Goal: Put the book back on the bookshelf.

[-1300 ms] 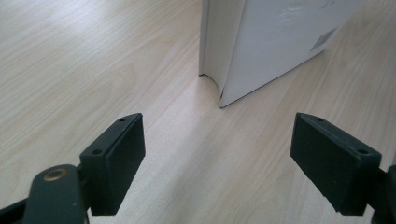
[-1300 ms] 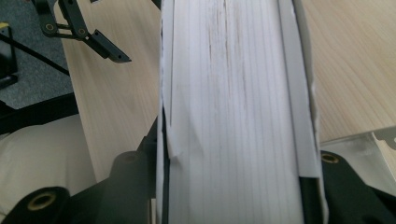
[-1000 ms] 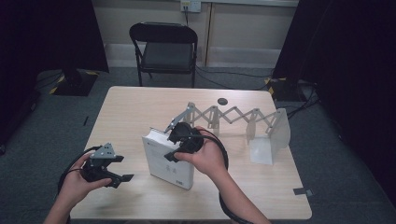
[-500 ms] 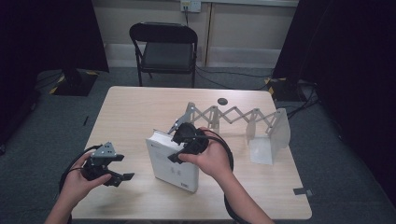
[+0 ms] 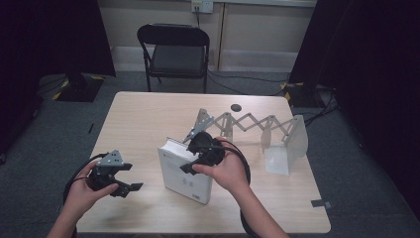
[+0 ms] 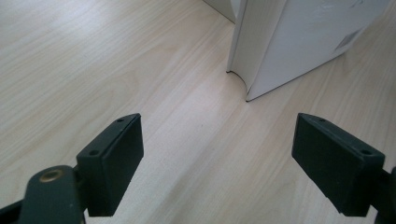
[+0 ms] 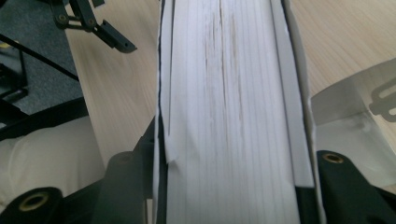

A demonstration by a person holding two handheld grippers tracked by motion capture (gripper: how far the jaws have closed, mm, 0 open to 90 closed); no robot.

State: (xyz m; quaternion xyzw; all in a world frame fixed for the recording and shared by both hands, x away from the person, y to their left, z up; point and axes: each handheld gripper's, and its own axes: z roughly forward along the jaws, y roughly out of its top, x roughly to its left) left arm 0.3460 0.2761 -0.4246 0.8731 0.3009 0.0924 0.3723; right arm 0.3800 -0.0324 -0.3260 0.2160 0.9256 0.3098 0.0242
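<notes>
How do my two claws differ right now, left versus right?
The left claw stands open with nothing between its jaws, while the right claw has the white book between its jaws, which have just been opening. The left claw hovers over bare table beside the book; the right claw sits at the book's top edge, by the folding rack. Both are black and hand-held.
</notes>
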